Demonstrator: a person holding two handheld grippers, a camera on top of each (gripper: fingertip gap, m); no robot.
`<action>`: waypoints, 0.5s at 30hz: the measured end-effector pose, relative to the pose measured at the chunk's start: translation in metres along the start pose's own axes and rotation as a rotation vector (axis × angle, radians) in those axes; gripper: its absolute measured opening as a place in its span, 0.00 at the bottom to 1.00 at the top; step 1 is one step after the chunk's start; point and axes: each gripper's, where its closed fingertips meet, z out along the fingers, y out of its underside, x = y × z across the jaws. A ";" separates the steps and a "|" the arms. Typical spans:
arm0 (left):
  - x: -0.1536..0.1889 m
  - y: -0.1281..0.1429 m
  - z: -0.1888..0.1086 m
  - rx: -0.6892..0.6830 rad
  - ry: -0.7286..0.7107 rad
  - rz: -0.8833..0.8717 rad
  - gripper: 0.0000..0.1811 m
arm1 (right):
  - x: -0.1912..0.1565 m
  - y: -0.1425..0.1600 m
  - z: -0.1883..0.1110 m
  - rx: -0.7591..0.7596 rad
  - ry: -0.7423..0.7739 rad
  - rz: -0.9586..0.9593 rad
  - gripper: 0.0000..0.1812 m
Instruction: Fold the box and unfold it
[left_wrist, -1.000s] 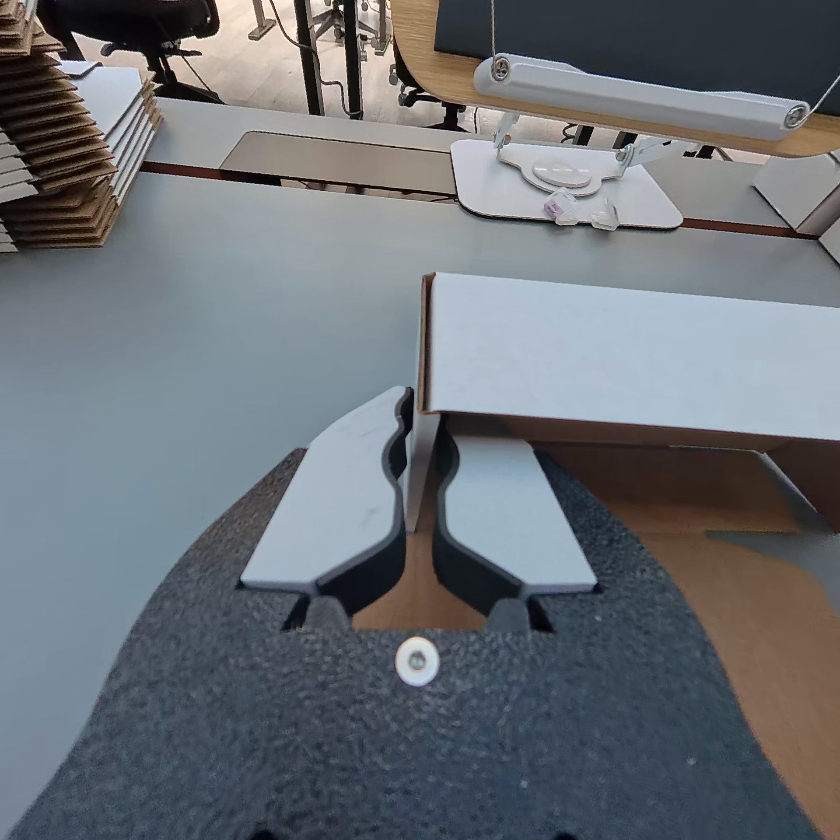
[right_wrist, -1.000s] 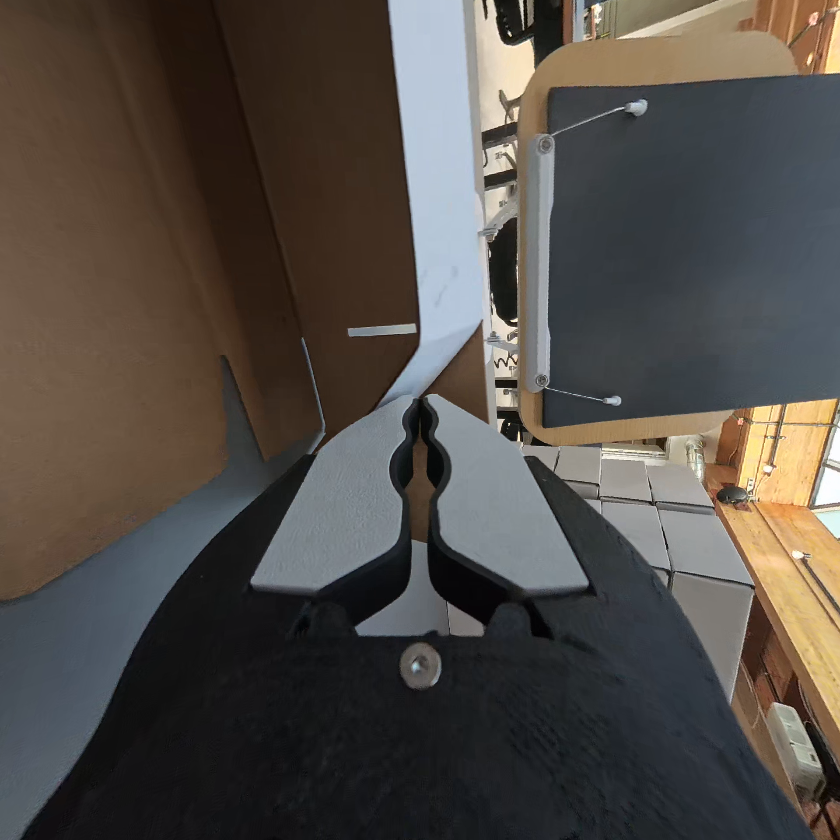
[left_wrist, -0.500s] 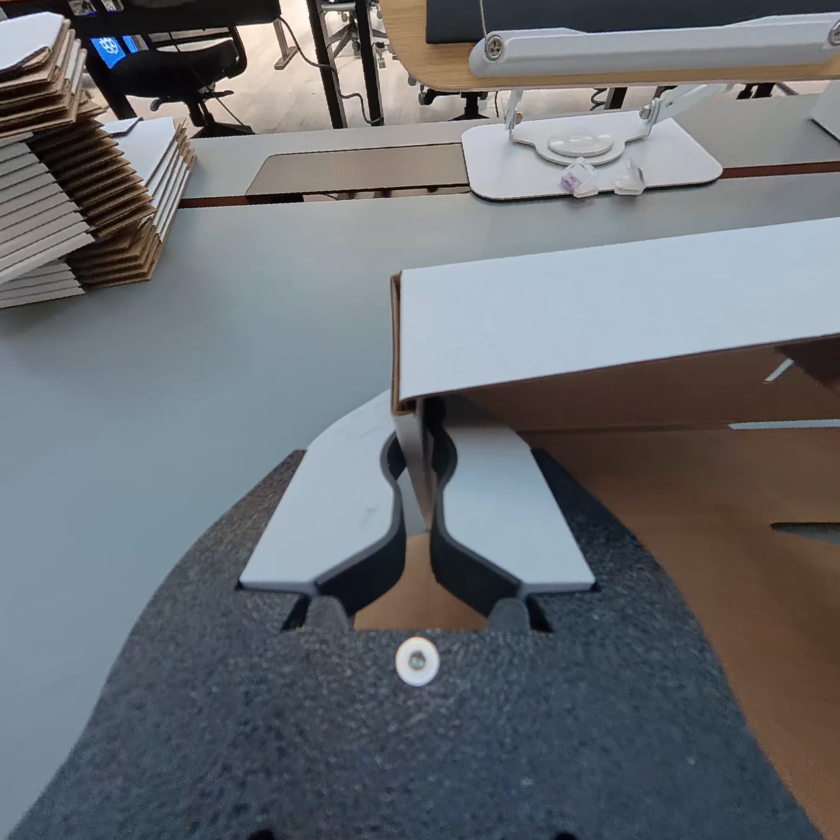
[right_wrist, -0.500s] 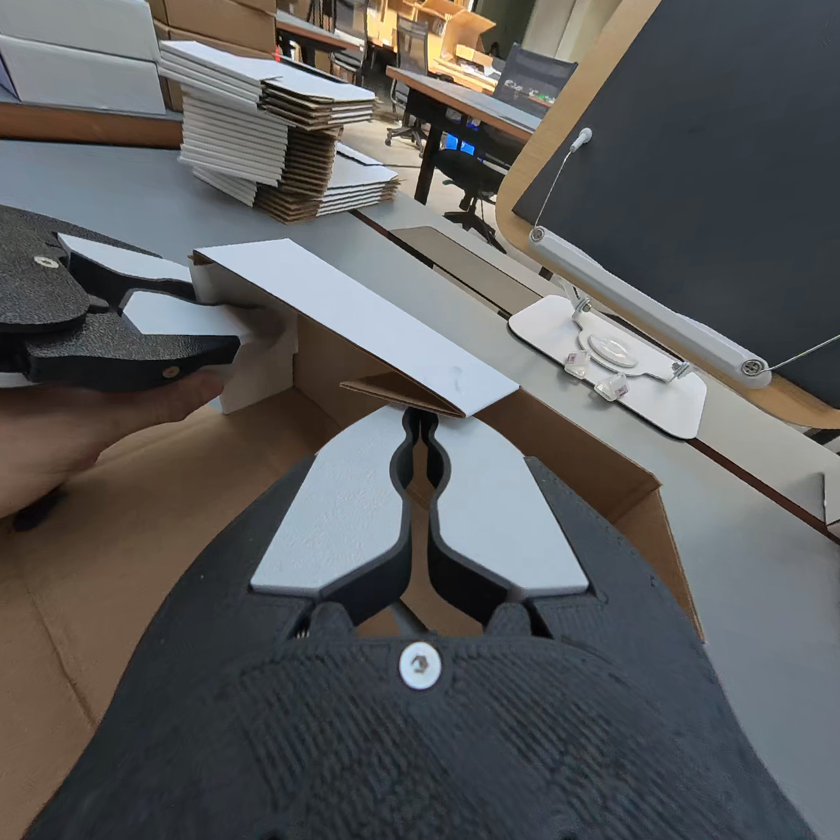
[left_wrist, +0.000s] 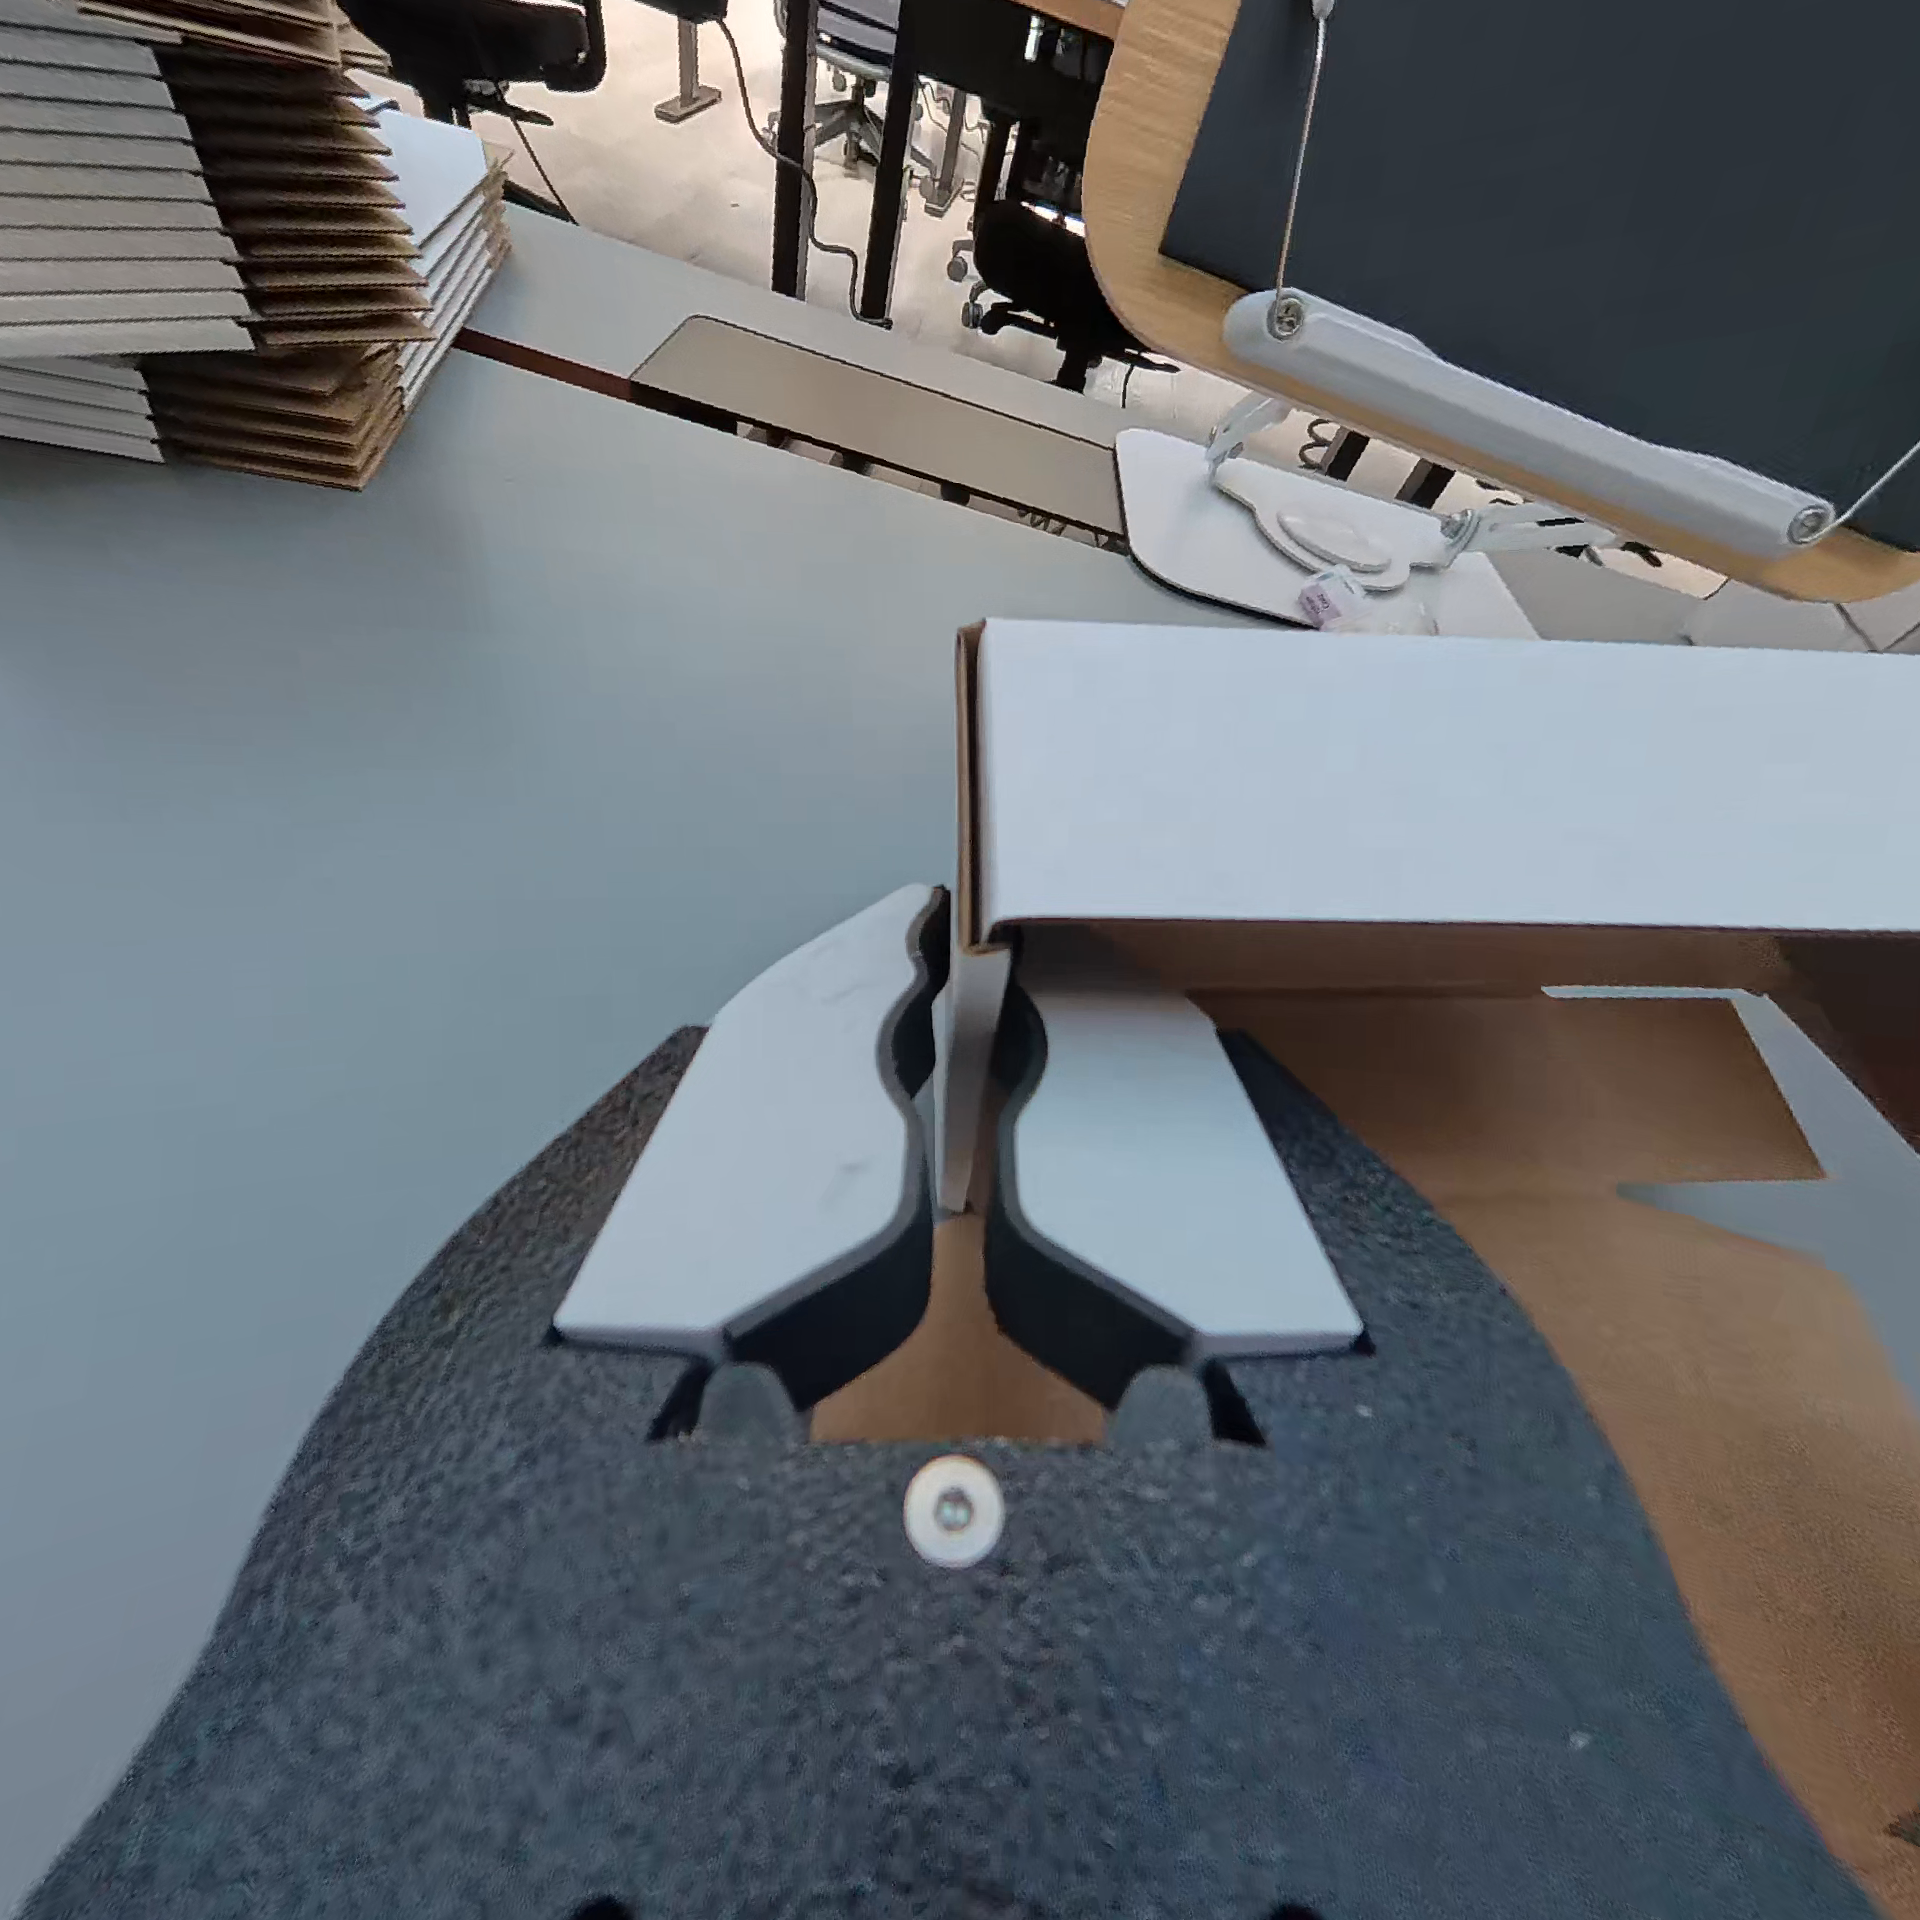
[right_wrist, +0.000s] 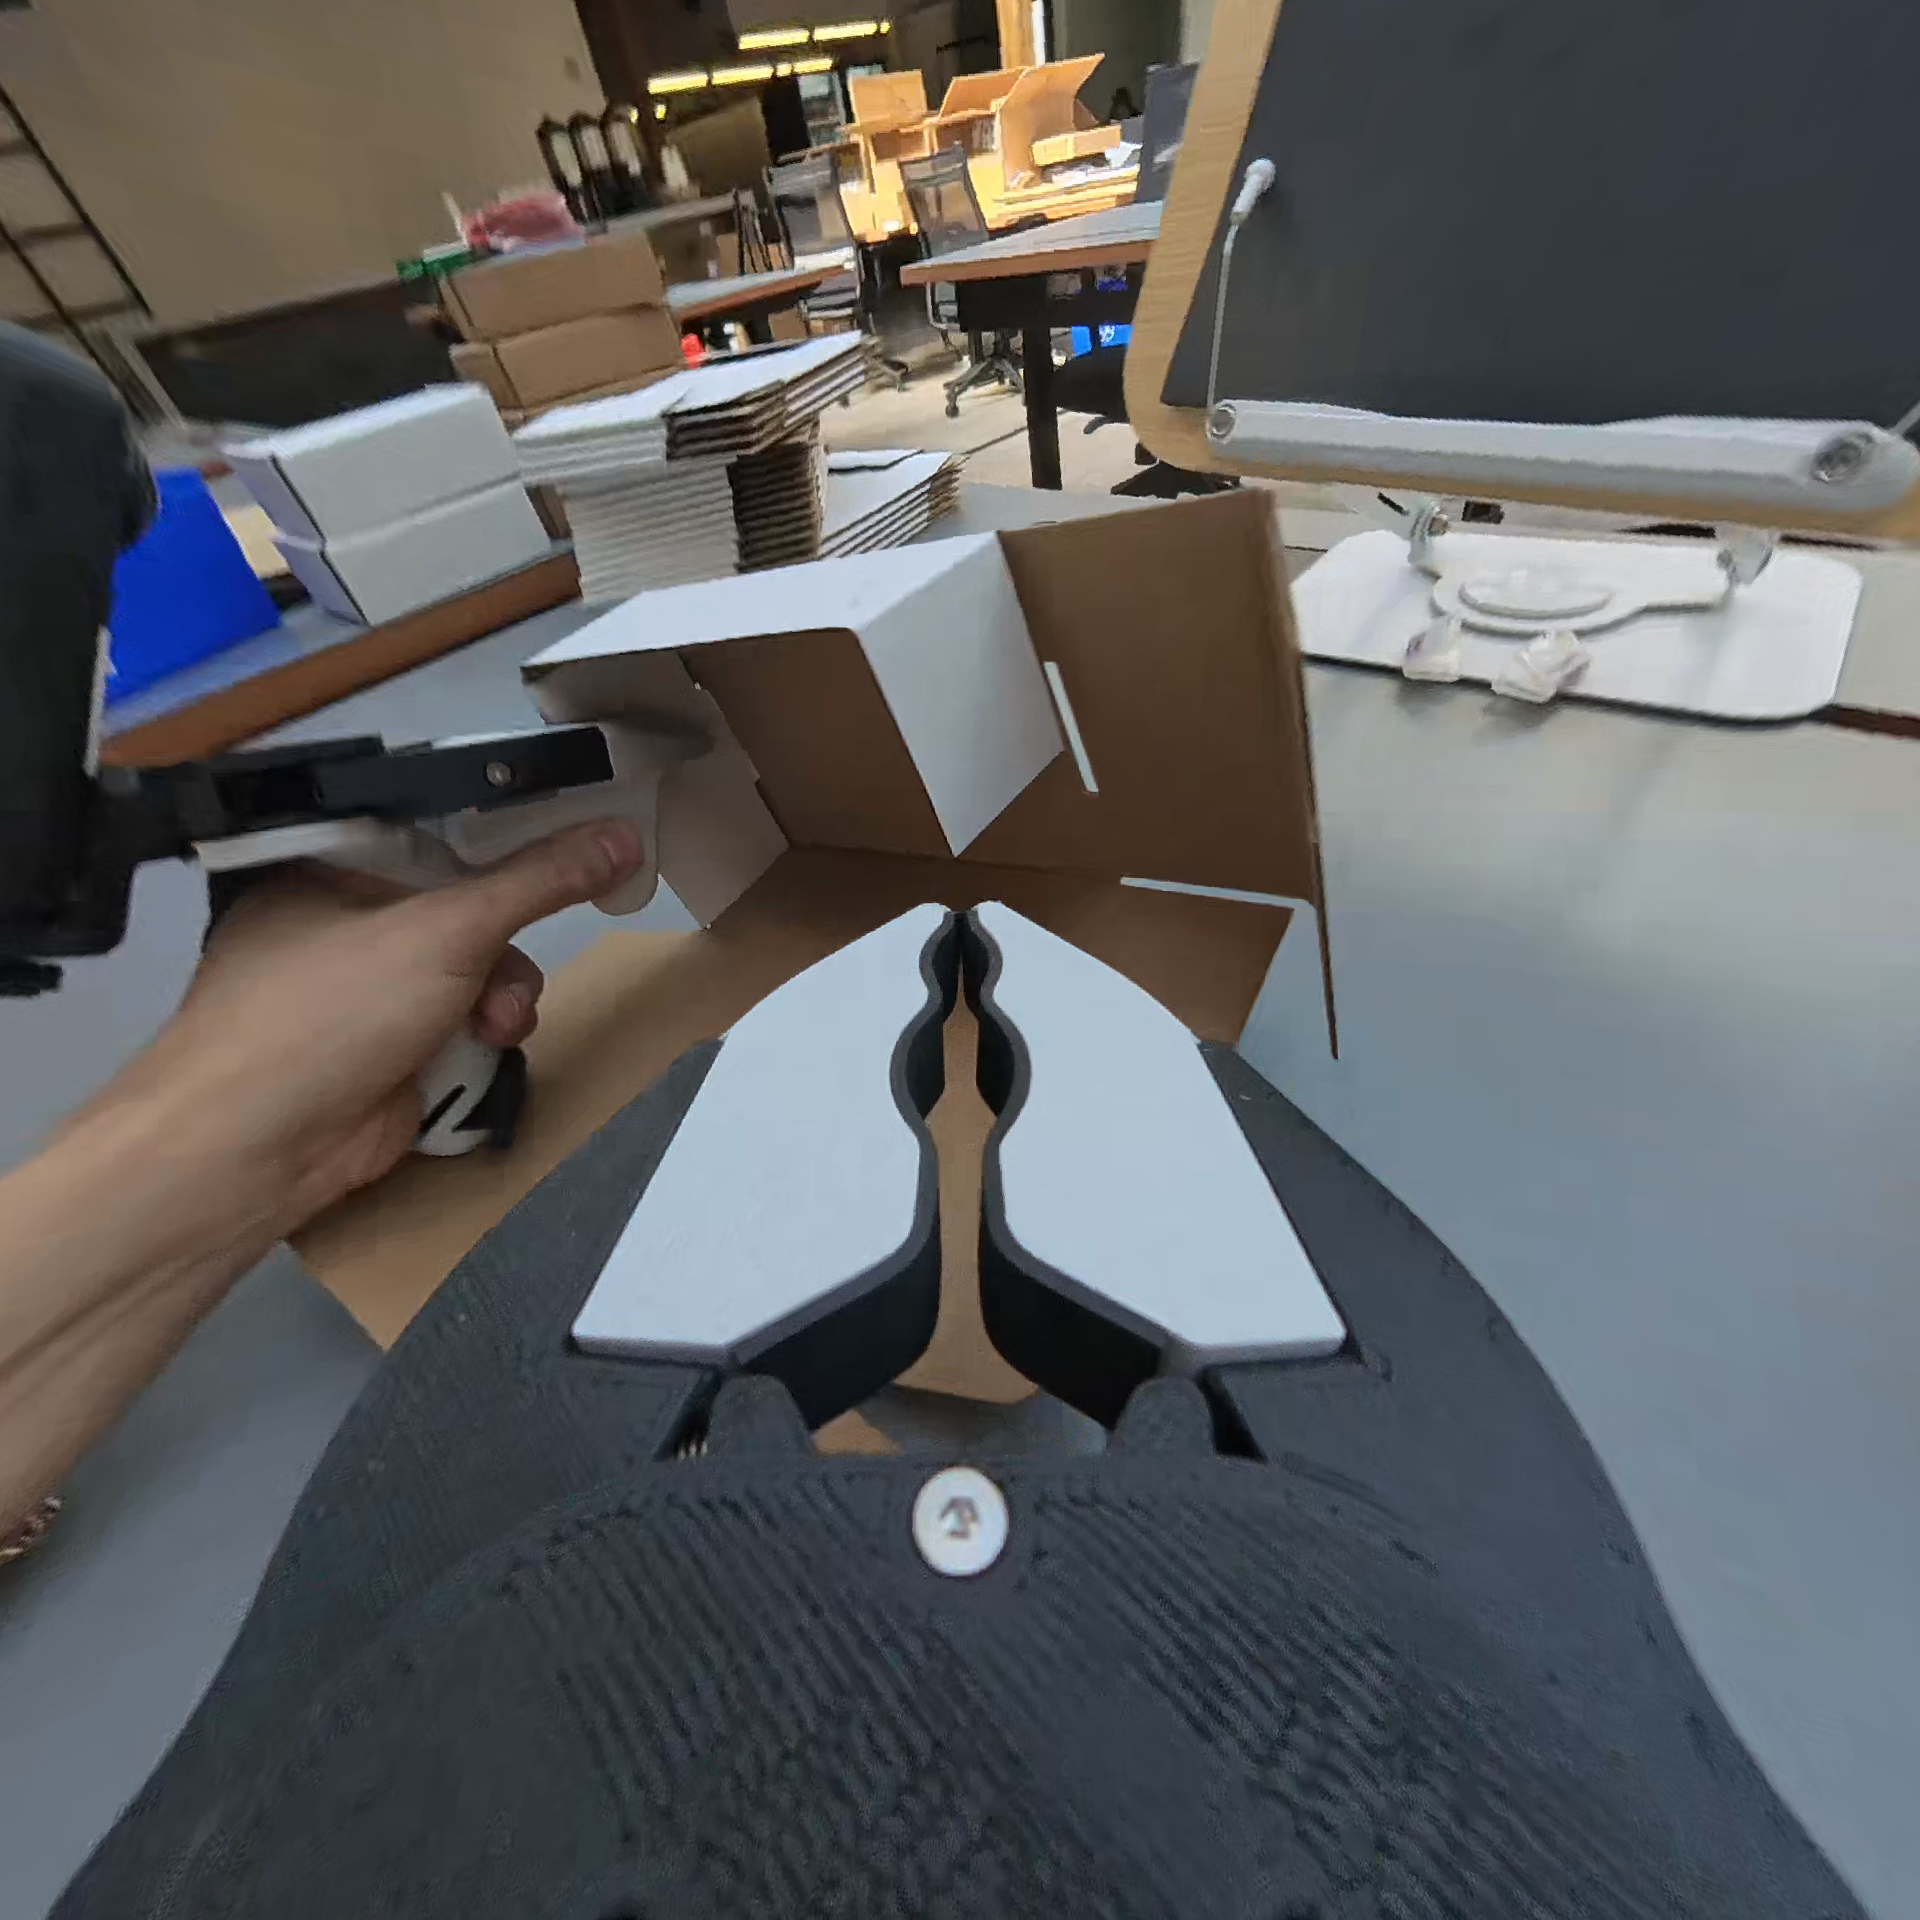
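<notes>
The box (left_wrist: 1455, 769) is a half-folded cardboard sheet, white outside and brown inside, lying on the grey table (left_wrist: 416, 831). My left gripper (left_wrist: 971, 961) is shut on the white side flap (left_wrist: 964, 1091) at the box's left end, under the folded-over white panel. In the right wrist view the box (right_wrist: 935, 675) stands partly raised, with a brown wall (right_wrist: 1174, 675) upright on its right side. The left gripper (right_wrist: 582, 800) pinches the box's left flap there, held by a hand (right_wrist: 364, 987). My right gripper (right_wrist: 958, 920) is shut and empty, just in front of the box's brown floor.
Stacks of flat cardboard blanks (left_wrist: 208, 260) stand at the table's far left and also show in the right wrist view (right_wrist: 727, 488). Folded white boxes (right_wrist: 395, 499) sit beside them. A white stand base (right_wrist: 1579, 613) and a dark board (right_wrist: 1558, 208) stand at the back right.
My right gripper has drawn back from the box's edge and swung to face it from the front. My left gripper keeps its hold on the flap. The box's right wall now stands upright.
</notes>
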 end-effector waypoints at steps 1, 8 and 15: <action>0.000 -0.001 0.000 0.006 -0.002 0.003 0.03 | 0.007 -0.002 -0.008 0.025 0.004 0.098 0.00; -0.001 -0.007 -0.006 0.064 0.017 -0.025 0.03 | 0.058 0.020 -0.022 0.003 0.051 0.536 0.00; 0.000 -0.010 -0.010 0.094 0.075 -0.068 0.03 | 0.060 0.032 0.002 -0.015 0.000 0.754 0.00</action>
